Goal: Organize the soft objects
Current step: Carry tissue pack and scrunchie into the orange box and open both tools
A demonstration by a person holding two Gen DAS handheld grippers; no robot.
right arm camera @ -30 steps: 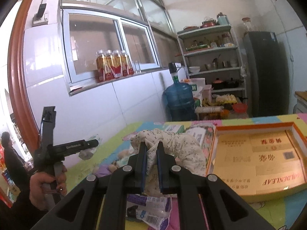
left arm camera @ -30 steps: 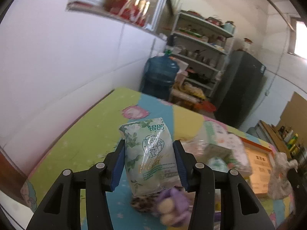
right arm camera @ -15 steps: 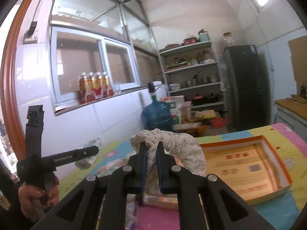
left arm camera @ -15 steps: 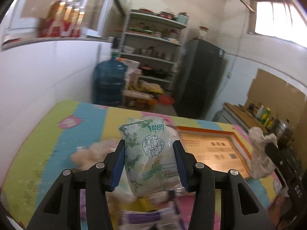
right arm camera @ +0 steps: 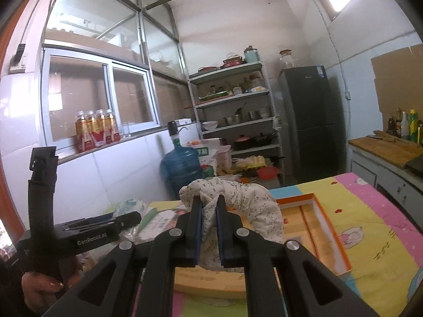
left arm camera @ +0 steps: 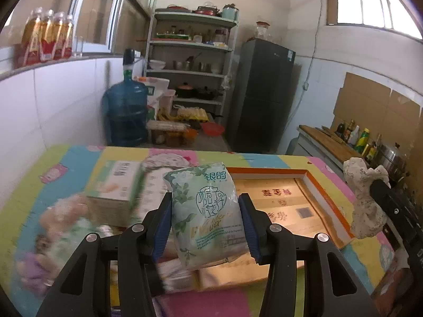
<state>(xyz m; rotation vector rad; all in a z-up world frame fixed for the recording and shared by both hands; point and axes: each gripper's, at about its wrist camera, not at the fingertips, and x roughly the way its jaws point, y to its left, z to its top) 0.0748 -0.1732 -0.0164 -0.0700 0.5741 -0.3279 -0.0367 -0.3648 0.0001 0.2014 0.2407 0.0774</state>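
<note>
My left gripper [left arm camera: 205,212] is shut on a green-and-white tissue pack [left arm camera: 207,214] and holds it upright above the table, in front of the orange-rimmed cardboard box [left arm camera: 280,203]. My right gripper [right arm camera: 208,220] is shut on a white floral cloth [right arm camera: 246,200], bunched and hanging over the near left part of the same box [right arm camera: 327,227]. The cloth also shows at the right edge of the left wrist view [left arm camera: 366,203]. The left gripper's body shows in the right wrist view [right arm camera: 87,233], with the tissue pack [right arm camera: 129,207] beyond it.
The table has a colourful patterned cover [left arm camera: 53,163]. A green-and-white carton [left arm camera: 116,185], a plush toy [left arm camera: 60,211] and packets lie blurred at the left. A water jug [left arm camera: 127,111], shelves [left arm camera: 190,60] and fridge [left arm camera: 261,95] stand beyond. A counter [right arm camera: 388,150] is at right.
The left gripper has swung right with the tissue pack, from the table's left side to in front of the orange box. The right gripper has lifted with the cloth over the box.
</note>
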